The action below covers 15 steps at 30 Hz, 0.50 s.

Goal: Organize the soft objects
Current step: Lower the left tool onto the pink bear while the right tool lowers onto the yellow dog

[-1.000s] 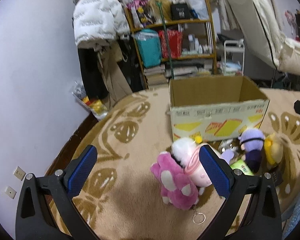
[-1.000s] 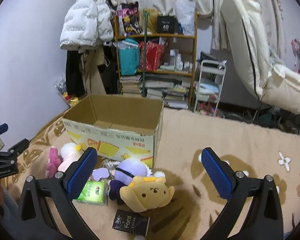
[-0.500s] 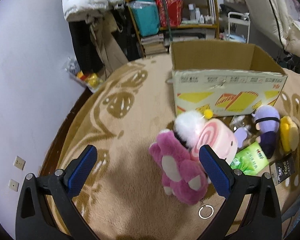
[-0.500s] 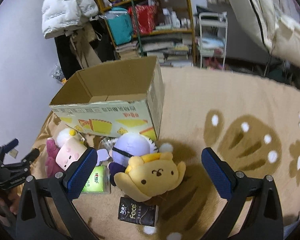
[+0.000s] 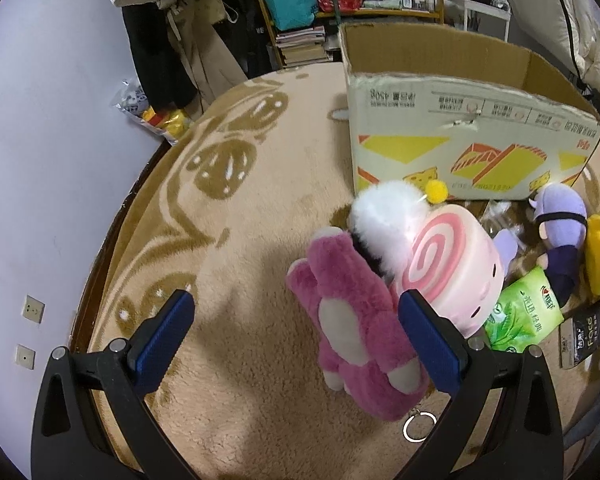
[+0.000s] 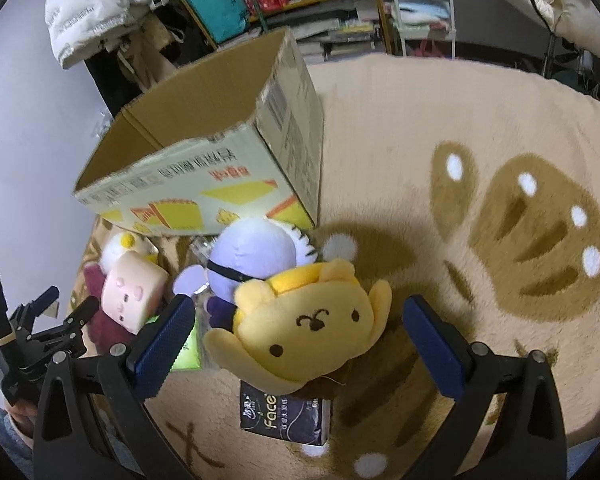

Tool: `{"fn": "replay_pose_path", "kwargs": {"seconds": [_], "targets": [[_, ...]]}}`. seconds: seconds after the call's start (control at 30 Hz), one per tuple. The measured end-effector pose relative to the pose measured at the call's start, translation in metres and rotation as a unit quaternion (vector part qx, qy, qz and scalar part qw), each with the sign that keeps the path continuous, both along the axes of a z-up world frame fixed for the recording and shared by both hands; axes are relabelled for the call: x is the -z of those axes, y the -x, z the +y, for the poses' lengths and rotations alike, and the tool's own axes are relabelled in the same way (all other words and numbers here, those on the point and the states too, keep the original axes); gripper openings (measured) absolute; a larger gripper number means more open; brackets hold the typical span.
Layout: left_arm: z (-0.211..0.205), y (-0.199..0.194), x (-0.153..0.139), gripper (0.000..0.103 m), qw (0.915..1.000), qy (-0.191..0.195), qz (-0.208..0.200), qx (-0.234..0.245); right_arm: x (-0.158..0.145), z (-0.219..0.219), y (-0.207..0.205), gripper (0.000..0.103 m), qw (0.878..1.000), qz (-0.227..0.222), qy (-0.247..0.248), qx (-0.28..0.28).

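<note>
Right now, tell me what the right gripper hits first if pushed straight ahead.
Most likely the yellow bear plush, which lies between the open fingers of the right gripper, atop the black Face tissue pack. Depth is uncertain.

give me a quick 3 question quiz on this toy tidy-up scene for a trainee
1. True or false: the cardboard box already holds a toy.
2. Which toy lies between the right hand-held gripper fingers: A) yellow bear plush B) pink plush C) purple plush?
3. Fill in: the left hand-held gripper is ____ (open/shut).

Key: 1 false, no toy shows inside; 2 A; 3 open.
</note>
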State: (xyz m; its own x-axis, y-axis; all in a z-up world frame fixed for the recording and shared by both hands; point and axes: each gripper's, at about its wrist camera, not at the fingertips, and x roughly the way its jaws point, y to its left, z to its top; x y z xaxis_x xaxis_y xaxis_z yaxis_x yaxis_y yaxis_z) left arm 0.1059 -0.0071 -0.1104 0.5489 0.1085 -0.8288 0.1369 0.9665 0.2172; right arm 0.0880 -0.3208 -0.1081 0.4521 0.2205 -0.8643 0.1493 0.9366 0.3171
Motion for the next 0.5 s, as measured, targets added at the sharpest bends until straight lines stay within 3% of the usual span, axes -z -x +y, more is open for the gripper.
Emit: {"fn": "replay_pose_path", "kwargs": {"seconds": [0.27,0.5], "targets": [[-0.005,-0.003,0.011,0.101,0.9998,-0.005,0.015,0.007,0.01,0.0,-0.006,0.101,1.0,0.026,-0.004,-0.002],[-0.006,-0.009,0.019,0.101,0.9997,0.002,0.026,0.007,0.017,0.001,-0.009,0.093,0.999,0.042,-0.01,-0.008]]}}
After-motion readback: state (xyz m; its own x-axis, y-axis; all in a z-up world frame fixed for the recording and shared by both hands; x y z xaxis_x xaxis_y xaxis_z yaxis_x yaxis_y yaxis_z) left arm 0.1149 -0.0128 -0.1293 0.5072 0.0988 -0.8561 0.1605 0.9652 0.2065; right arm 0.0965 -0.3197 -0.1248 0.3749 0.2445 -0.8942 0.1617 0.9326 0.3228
